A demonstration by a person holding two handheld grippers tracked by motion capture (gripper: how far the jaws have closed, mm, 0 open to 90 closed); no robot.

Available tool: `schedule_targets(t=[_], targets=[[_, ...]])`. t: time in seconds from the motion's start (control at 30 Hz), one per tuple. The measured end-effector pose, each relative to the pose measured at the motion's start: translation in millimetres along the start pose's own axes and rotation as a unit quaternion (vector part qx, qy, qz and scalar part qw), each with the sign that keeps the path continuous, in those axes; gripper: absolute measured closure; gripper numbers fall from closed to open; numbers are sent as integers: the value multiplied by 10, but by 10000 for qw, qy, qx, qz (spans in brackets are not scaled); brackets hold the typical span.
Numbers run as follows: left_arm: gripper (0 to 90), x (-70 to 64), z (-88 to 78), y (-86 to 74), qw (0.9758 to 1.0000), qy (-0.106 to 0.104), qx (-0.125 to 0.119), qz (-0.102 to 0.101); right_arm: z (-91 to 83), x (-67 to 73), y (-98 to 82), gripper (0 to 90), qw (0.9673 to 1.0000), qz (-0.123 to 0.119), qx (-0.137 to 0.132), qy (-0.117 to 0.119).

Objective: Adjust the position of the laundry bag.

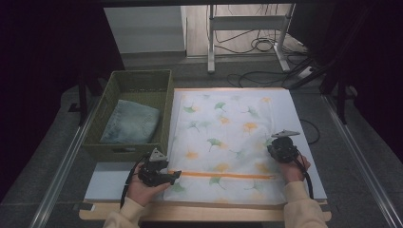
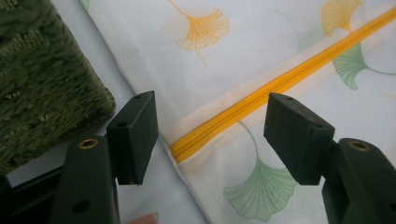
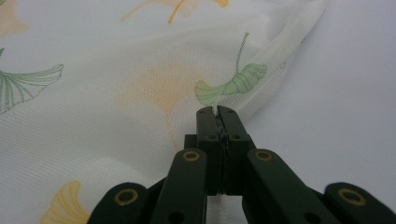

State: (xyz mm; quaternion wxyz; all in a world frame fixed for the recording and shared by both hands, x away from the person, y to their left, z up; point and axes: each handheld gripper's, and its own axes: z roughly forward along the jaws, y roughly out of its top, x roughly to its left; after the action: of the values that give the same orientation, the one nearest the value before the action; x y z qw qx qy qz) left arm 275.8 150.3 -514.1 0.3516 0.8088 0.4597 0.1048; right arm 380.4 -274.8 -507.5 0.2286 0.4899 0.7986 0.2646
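While the left gripper [image 1: 177, 175] rests at the near left corner of the bag [image 1: 223, 142], its jaws stand wide apart and hold nothing. Seen from the left gripper view, the left gripper [image 2: 212, 135] frames the closed end of the yellow zip [image 2: 280, 88], which runs between the two pads without touching either; the pads sit just above the fabric. A fingertip [image 2: 142, 218] shows at the bottom edge of that view. The bag, white mesh printed with green and orange leaves, lies flat on the white board [image 1: 304, 142], its left edge just beside the basket [image 1: 121, 149]. The zip [image 1: 221, 175] crosses the bag near its front edge, from left to right. The right gripper [image 1: 278, 148] sits at the bag's right edge, well apart from the left one. In the right gripper view the right gripper [image 3: 217, 111] is clamped shut on a pinch of the bag's edge, with a sliver of white fabric caught between the tips and the edge [image 3: 280, 56] raised in a fold above the board. The basket, woven green, stands on the left of the board and holds a folded pale-blue cloth [image 1: 130, 122]. Both hands come in from the bottom of the high view in cream sleeves [image 1: 302, 209].
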Motion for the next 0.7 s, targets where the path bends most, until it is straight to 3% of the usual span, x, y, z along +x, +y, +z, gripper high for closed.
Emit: schedule_targets(t=[0.33,0.7], targets=[[344,-21,11,-29,10000,51,7,-40,92,-29,166,885,9998,-126,-80,99],[338,21,13,-40,9999,57,28,-116,151,-19,211,883,9996,-266,11,104]])
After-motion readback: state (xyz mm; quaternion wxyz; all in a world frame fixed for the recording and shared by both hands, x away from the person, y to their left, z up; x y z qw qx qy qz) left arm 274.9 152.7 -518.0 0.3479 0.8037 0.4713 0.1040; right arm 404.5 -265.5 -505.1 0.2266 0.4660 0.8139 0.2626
